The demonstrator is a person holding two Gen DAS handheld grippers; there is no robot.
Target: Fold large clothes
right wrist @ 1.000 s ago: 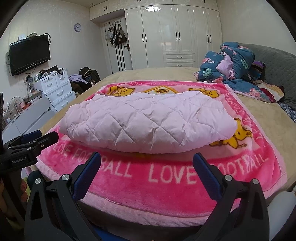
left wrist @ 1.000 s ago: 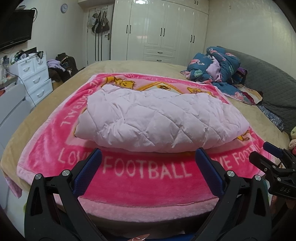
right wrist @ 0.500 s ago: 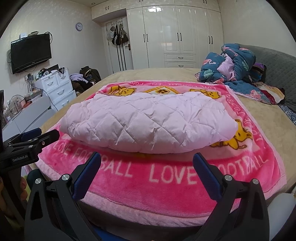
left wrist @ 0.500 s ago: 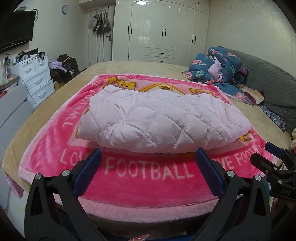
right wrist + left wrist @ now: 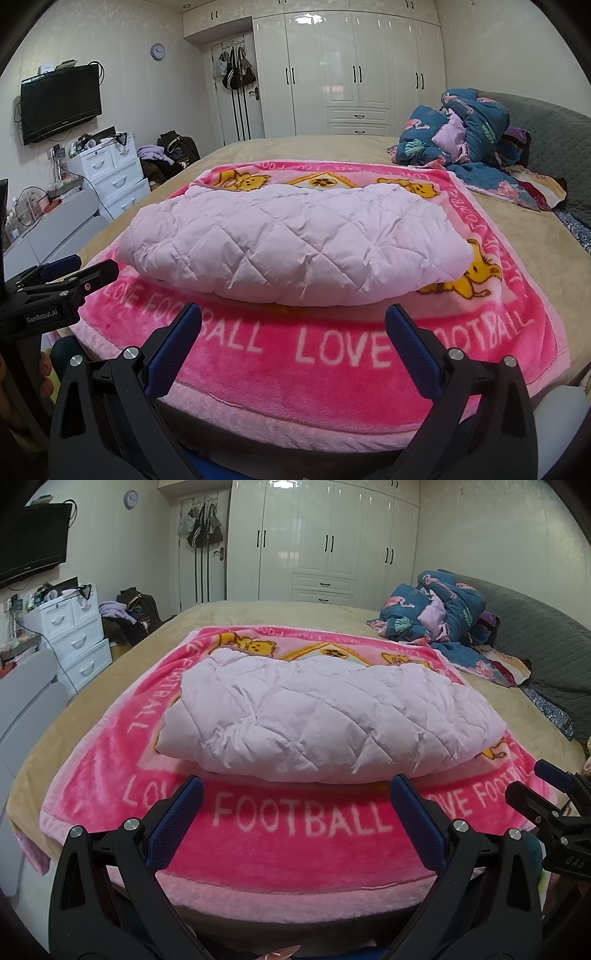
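One folded jacket (image 5: 325,716), two empty grippers (image 5: 295,794)

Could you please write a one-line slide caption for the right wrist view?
Open right gripper facing a folded quilted jacket lying on a pink blanket.

Room's evenly lit, fairly bright, light from overhead: glare spot on the glossy wardrobe (image 5: 354,70) doors near the top, both my views. Soft shadow under the folded pink quilted coat (image 5: 328,716) on the blanket (image 5: 332,354). Heavy fisheye bend; walls curve, corners go black w/ vignette. My own fingers (image 5: 177,823) up close look dark, slightly soft. Center's sharp, text readable; far edges smear a bit.
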